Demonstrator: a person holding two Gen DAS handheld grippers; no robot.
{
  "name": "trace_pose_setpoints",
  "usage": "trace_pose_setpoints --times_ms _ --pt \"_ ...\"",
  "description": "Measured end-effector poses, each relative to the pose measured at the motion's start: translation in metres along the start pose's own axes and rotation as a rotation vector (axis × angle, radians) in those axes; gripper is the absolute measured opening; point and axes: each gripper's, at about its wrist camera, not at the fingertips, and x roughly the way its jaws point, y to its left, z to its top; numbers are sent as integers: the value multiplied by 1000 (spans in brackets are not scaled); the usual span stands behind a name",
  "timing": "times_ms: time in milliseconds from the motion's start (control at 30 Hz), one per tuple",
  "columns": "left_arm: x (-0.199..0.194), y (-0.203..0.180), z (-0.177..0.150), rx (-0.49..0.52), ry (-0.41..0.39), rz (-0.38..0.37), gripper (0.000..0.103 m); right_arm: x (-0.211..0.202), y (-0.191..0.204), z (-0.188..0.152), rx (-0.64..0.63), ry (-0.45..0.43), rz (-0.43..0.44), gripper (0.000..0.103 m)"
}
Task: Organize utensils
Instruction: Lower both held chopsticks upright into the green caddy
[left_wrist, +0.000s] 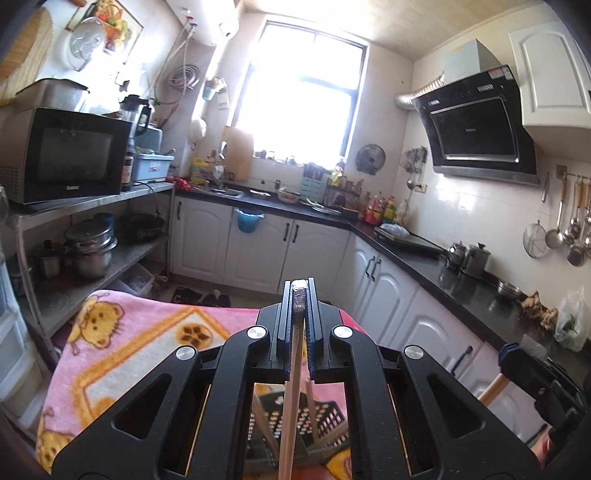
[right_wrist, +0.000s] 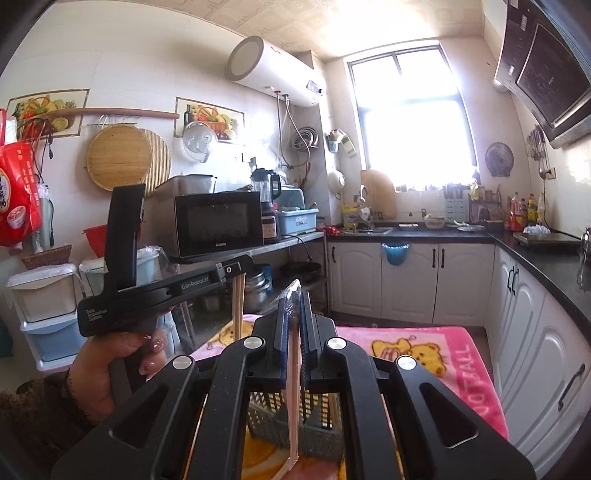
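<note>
A pink cartoon blanket covers the surface in a kitchen with white cabinets and a black worktop. Left tongs clamp wooden chopsticks; right tongs clamp plastic-wrapped chopsticks, above a grey slotted utensil basket.

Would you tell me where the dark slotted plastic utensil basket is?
The dark slotted plastic utensil basket sits on the pink cartoon blanket, below both grippers' jaws in both wrist views.

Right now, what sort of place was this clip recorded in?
A home kitchen, lived-in. A range hood hangs above a black countertop with white cabinets below, a microwave sits on a metal shelf, and ladles hang on a wall rail.
</note>
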Motion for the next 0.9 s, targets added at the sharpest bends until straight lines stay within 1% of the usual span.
trace_pose_setpoints --times_ms 233,333,533,733,900 --pt "3 13 13 -27 -62 43 3 16 3 14 -38 -25 -16 6" --pt "8 14 17 -24 -67 58 3 23 2 21 -50 -36 -22 6" --pt "18 13 22 6 -104 101 3 40 2 29 -99 -74 -48 6" --pt "34 19 15 11 -119 137 3 64 -1 17 -136 -64 -52 6" --pt "49 25 -1 6 -93 146 3 85 -5 -6 -130 -23 -55 6"
